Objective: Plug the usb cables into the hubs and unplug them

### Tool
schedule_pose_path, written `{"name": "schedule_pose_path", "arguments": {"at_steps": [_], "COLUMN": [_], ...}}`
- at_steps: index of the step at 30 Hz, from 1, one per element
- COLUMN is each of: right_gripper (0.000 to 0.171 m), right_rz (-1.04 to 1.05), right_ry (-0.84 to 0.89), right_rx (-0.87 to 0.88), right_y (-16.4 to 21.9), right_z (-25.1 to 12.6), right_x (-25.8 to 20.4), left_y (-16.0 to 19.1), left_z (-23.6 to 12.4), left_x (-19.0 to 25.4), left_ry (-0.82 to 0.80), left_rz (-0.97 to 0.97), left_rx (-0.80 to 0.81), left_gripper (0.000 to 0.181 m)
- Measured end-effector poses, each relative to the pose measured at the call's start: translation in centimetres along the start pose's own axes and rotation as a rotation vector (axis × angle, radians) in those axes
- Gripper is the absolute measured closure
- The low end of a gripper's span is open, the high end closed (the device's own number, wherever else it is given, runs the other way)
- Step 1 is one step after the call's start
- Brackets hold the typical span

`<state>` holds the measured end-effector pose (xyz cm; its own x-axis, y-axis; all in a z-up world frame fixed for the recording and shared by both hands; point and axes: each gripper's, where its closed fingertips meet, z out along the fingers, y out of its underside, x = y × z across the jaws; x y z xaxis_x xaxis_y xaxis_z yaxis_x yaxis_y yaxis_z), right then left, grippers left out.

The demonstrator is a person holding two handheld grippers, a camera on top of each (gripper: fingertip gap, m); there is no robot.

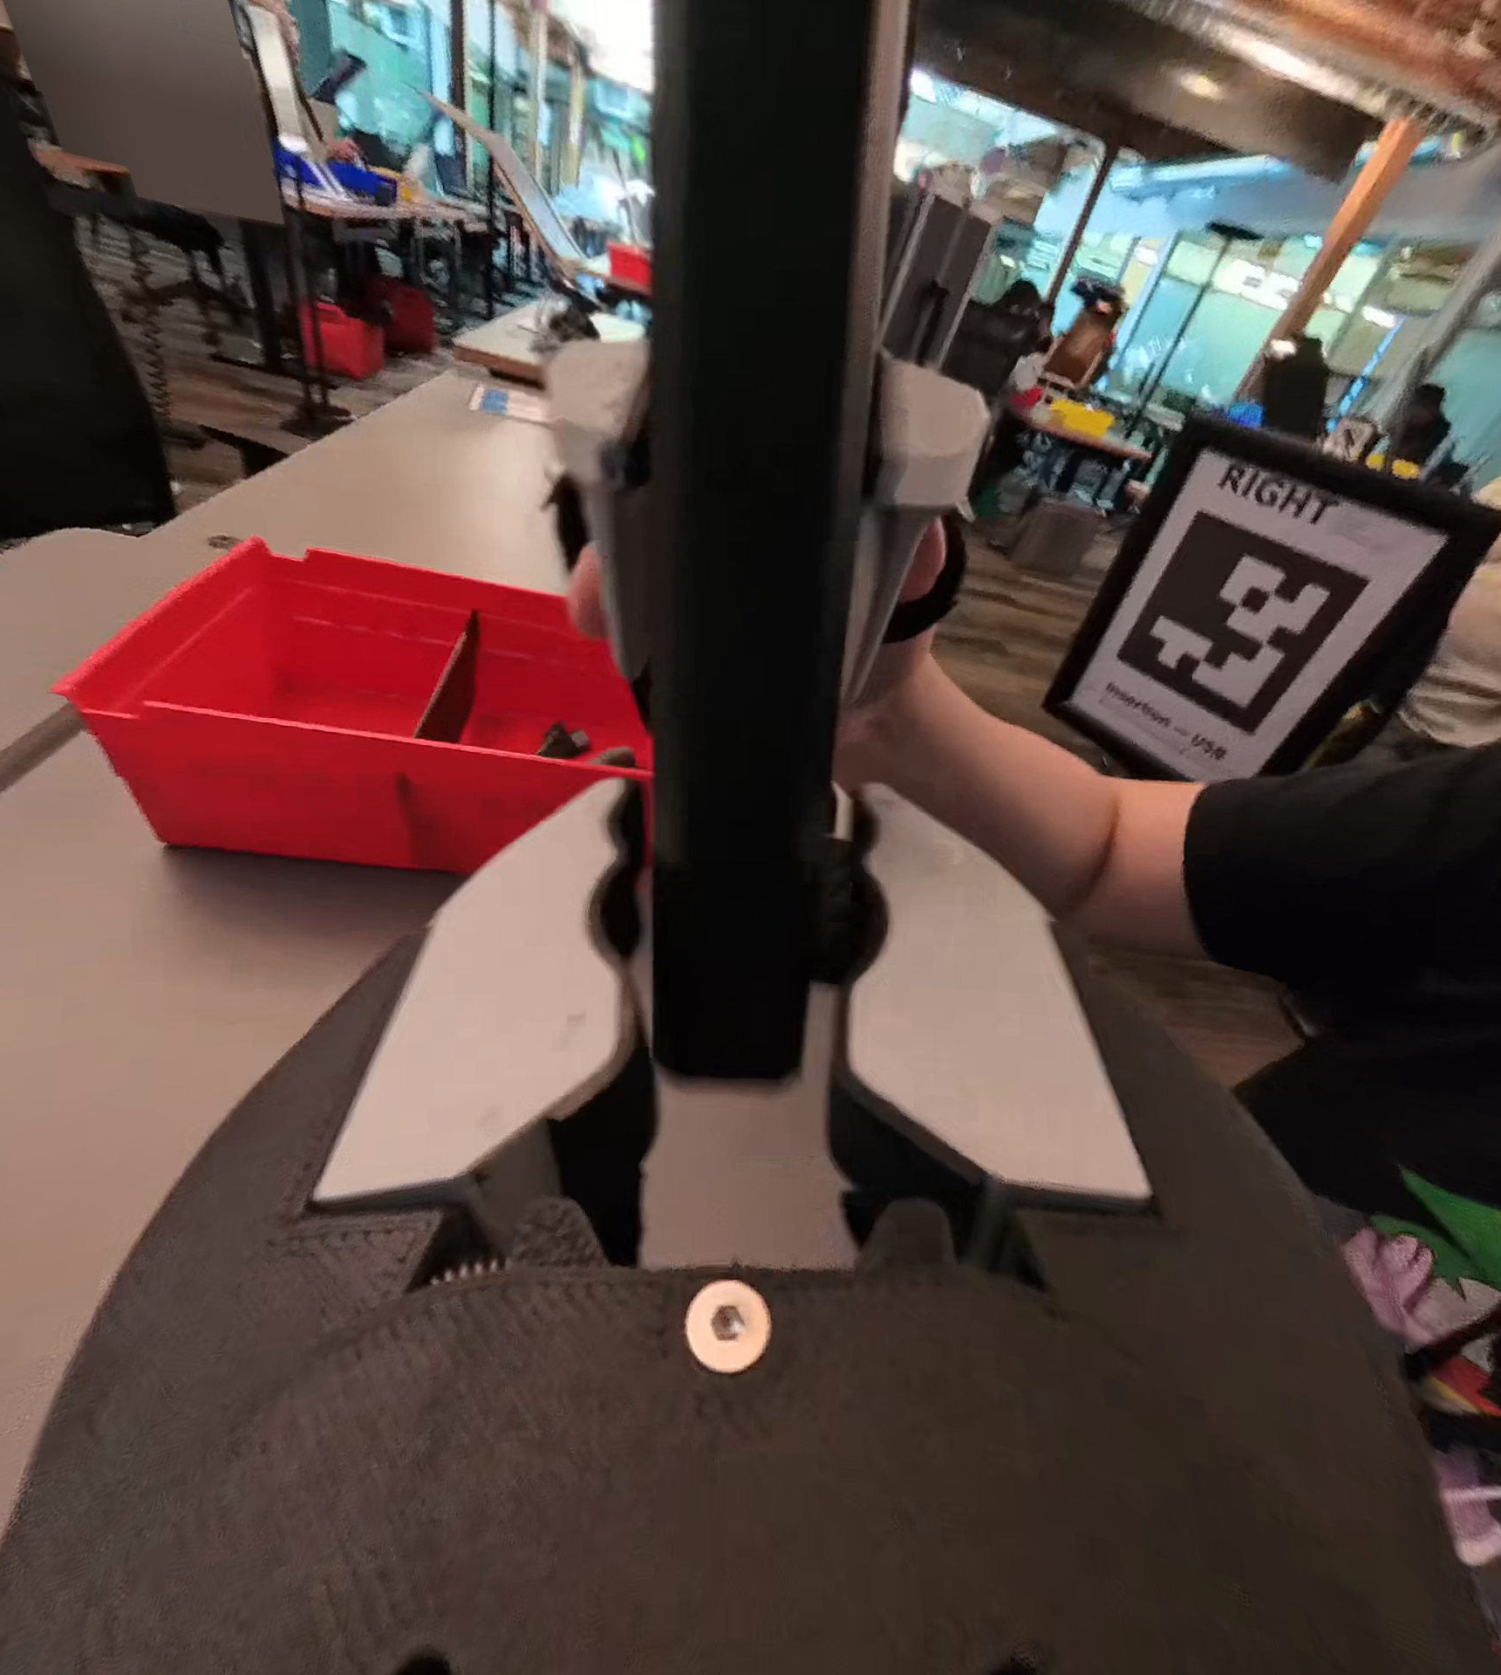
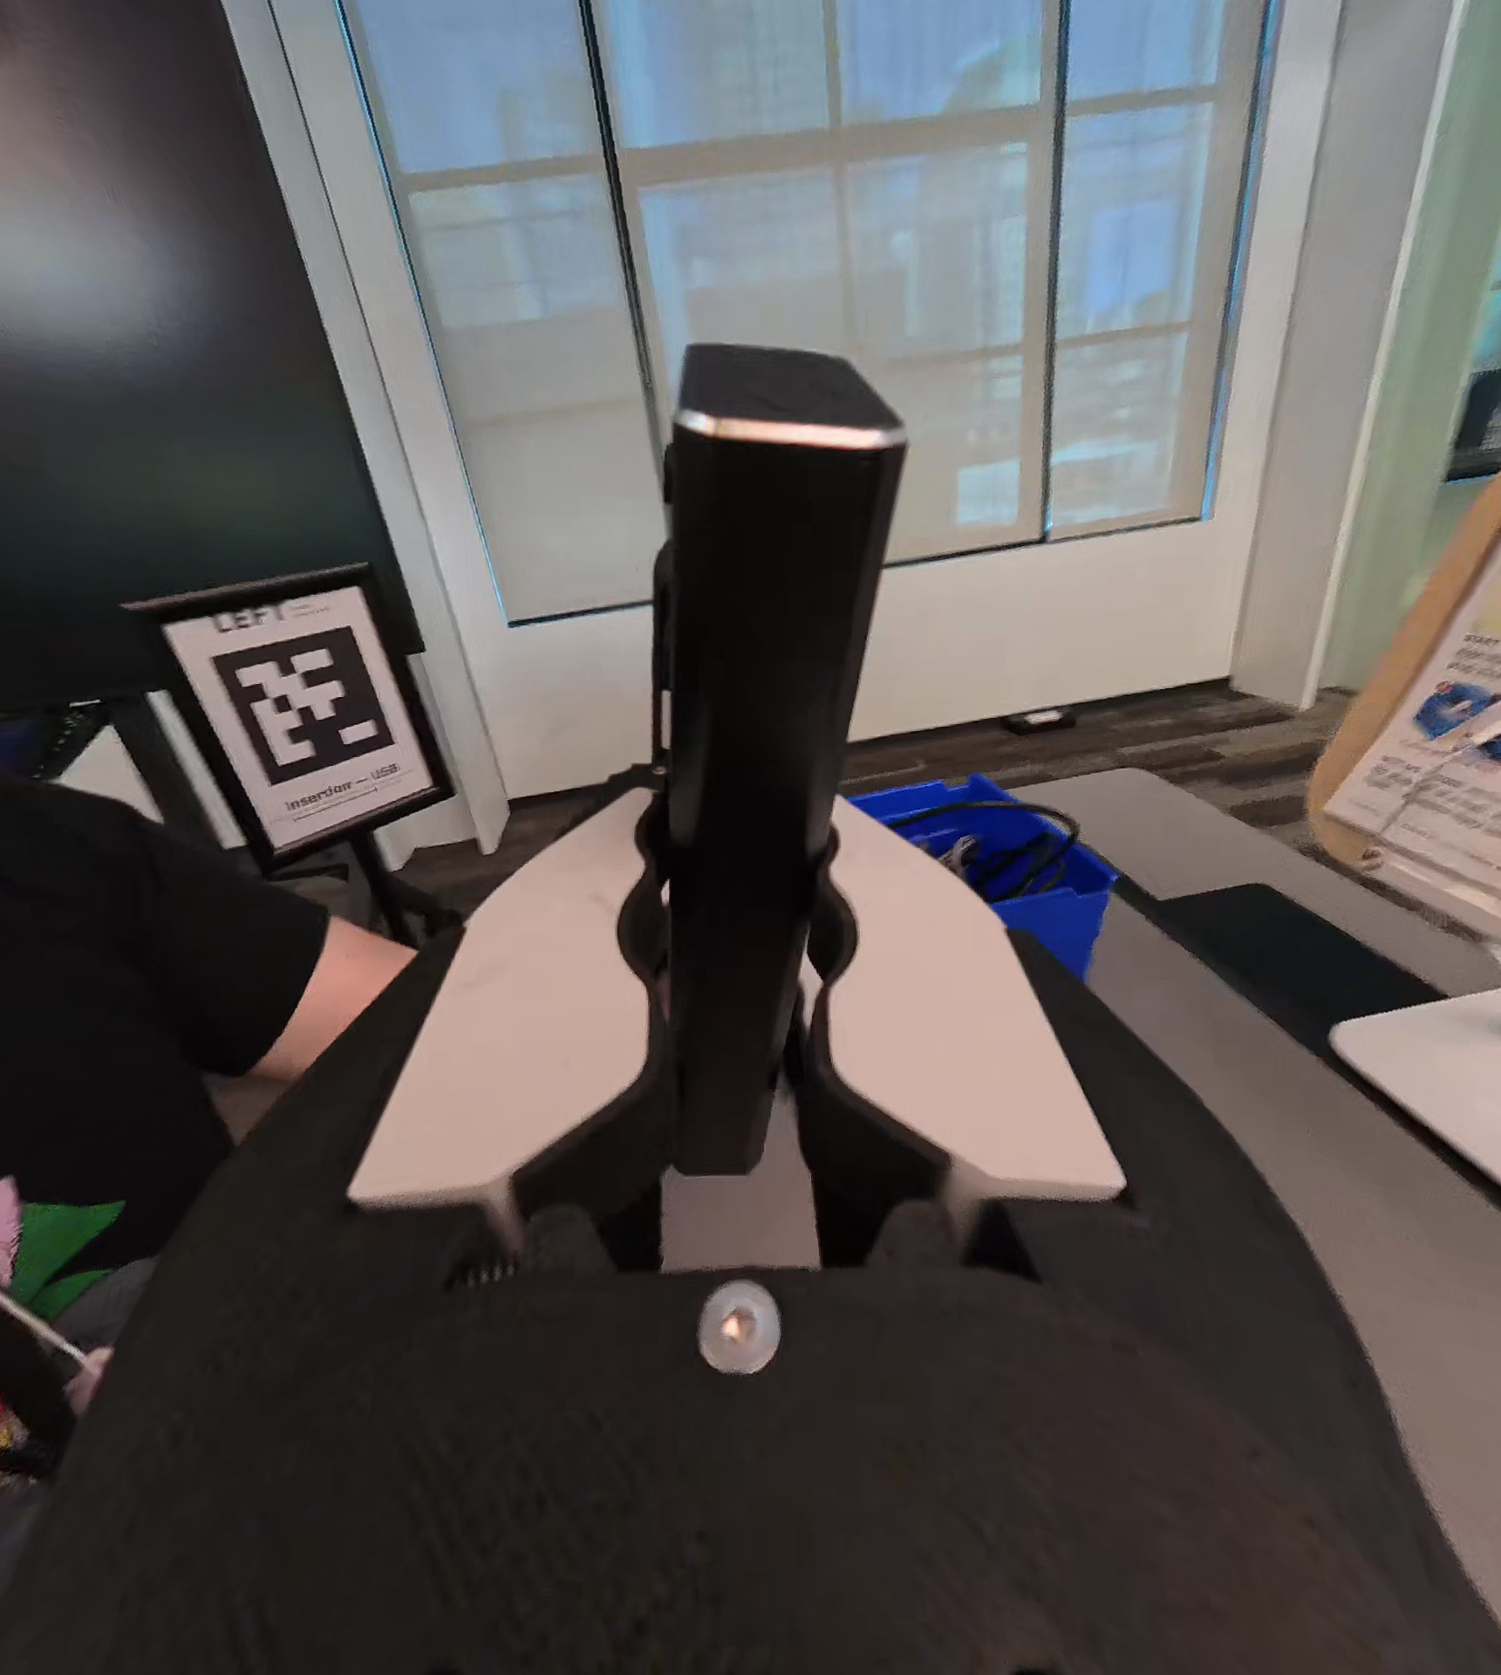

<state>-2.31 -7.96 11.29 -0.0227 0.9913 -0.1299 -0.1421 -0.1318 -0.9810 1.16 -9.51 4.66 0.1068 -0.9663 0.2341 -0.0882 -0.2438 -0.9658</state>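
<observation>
The left hand-held gripper point(image 1: 733, 897) is clamped on one end of a long black hub point(image 1: 755, 453), which points to 12 o'clock; the right hand-held gripper point(image 2: 739, 906) is clamped on the same hub point(image 2: 774, 725) from its other end. A red bin point(image 1: 293, 689) stands on the grey worktop point(image 1: 94, 997) at 10 o'clock. In the right wrist view a blue bin point(image 2: 1054, 897) with cables sits at 2 o'clock.
</observation>
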Motion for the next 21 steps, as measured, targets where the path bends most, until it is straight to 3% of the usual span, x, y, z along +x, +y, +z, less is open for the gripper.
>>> {"name": "schedule_pose_path", "arguments": {"at_steps": [1,4,8,14,21], "right_gripper": [0.143,0.143,0.143,0.142,0.142], "right_rz": [-0.027,-0.175,-0.568,-0.342,-0.062], "right_ry": [0.037,0.210,0.589,0.672,0.638], "right_rx": [0.011,-0.058,-0.563,-1.141,-1.451], "right_y": [-0.8,-4.2,-5.3,3.9,14.4], "right_z": [-0.8,-5.0,-14.6,-25.5,-29.9], "right_x": [0.4,3.5,13.5,22.3,26.4], "left_y": [-0.6,-1.7,-2.2,-3.1,-3.2], "left_z": [-0.7,-3.8,-7.2,-8.8,-9.3], "left_x": [-0.6,-2.6,-4.2,-4.1,-4.5], "left_ry": [-0.033,-0.194,-0.361,-0.365,-0.389], "left_rz": [0.000,0.091,0.189,0.173,0.172], "left_rx": [0.021,0.023,-0.033,-0.003,0.000], "left_gripper": [0.122,0.120,0.123,0.126,0.128]}}
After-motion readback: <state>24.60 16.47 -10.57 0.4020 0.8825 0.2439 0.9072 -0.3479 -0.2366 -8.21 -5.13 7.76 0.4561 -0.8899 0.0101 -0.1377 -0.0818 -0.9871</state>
